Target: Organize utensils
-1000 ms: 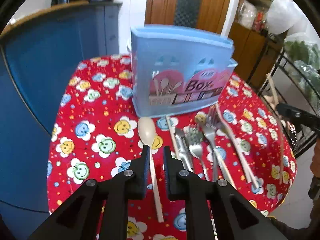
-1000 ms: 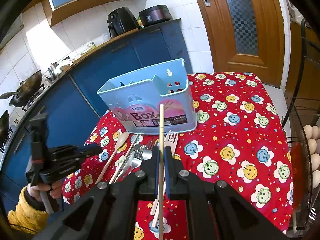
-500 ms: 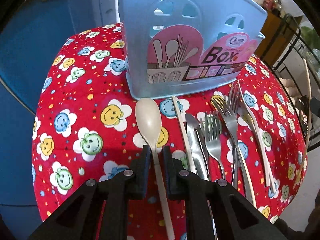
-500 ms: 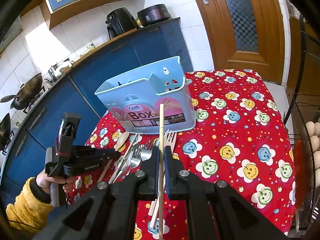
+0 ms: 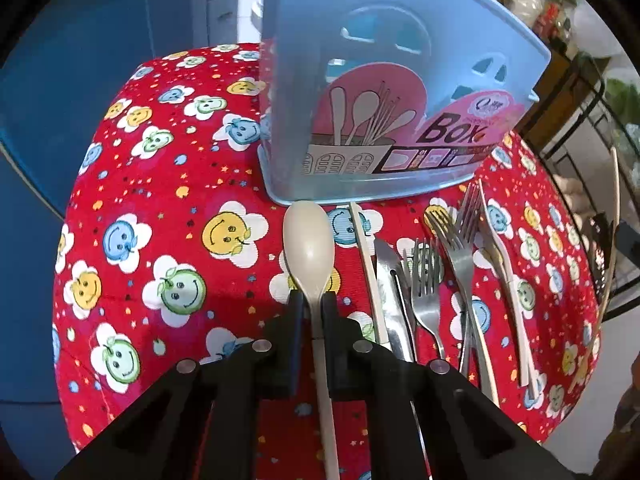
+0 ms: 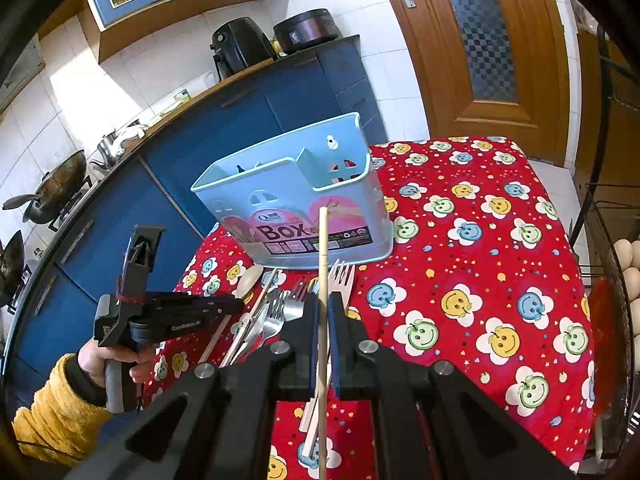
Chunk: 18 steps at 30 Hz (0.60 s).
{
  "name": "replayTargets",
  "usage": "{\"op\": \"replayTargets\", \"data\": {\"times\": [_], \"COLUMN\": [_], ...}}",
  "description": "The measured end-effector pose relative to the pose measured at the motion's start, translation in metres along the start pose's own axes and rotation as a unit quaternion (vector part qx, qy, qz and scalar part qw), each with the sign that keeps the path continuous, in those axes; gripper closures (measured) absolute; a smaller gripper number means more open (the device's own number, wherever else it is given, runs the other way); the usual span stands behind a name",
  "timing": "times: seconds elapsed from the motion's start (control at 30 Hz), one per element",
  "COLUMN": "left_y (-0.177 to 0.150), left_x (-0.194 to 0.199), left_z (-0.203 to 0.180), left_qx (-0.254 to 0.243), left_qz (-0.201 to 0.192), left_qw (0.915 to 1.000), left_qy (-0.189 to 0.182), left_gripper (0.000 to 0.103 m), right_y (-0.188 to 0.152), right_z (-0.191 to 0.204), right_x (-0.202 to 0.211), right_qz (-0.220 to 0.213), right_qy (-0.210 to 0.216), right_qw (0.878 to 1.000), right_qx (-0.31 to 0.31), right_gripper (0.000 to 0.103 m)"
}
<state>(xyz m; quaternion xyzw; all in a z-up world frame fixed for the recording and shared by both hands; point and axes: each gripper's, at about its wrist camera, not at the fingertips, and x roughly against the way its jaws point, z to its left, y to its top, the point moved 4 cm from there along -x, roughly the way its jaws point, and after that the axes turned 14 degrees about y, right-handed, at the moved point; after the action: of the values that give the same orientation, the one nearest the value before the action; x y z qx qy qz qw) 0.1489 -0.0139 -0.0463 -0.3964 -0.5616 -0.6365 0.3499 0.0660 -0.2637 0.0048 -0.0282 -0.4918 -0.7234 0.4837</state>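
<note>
Open red tablecloth point(image 6: 480, 248) right of the blue utensil box point(image 6: 296, 216) and wide bare cloth left of the beige spoon point(image 5: 310, 248): free passage on both sides. Tight at the box's front: forks point(image 5: 452, 256), a knife point(image 5: 390, 280) and chopsticks point(image 5: 366, 256) packed side by side. Blocked beyond the edges by blue cabinets point(image 6: 240, 128) and a wire rack point(image 6: 612, 264)

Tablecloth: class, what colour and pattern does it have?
The tablecloth is red, printed with smiley-face flowers in yellow, blue and green; clearest in the right wrist view.
</note>
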Motion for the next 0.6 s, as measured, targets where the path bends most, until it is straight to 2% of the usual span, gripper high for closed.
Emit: {"op": "replayTargets", "data": {"times": [0.23, 0.37, 0.6], "left_y": [-0.020, -0.034, -0.045], "left_x": [0.024, 0.055, 0.105], "left_z": [0.012, 0.014, 0.010], "left_qx": [0.040, 0.050, 0.060], "left_qz": [-0.040, -0.095, -0.177], "left_qw": [0.9980, 0.9934, 0.9807], "left_qy": [-0.030, -0.039, -0.058], "left_gripper": [0.095, 0.095, 0.095], "right_y": [0.000, 0.000, -0.001], "right_z": [0.003, 0.005, 0.011], "right_x": [0.002, 0.003, 0.004], "right_qz": [-0.003, -0.005, -0.009], "right_qy": [0.001, 0.003, 0.004], "right_qw": [1.000, 1.000, 1.000], "right_qx": [0.001, 0.001, 0.003], "right_gripper": [0.097, 0.097, 0.097]}}
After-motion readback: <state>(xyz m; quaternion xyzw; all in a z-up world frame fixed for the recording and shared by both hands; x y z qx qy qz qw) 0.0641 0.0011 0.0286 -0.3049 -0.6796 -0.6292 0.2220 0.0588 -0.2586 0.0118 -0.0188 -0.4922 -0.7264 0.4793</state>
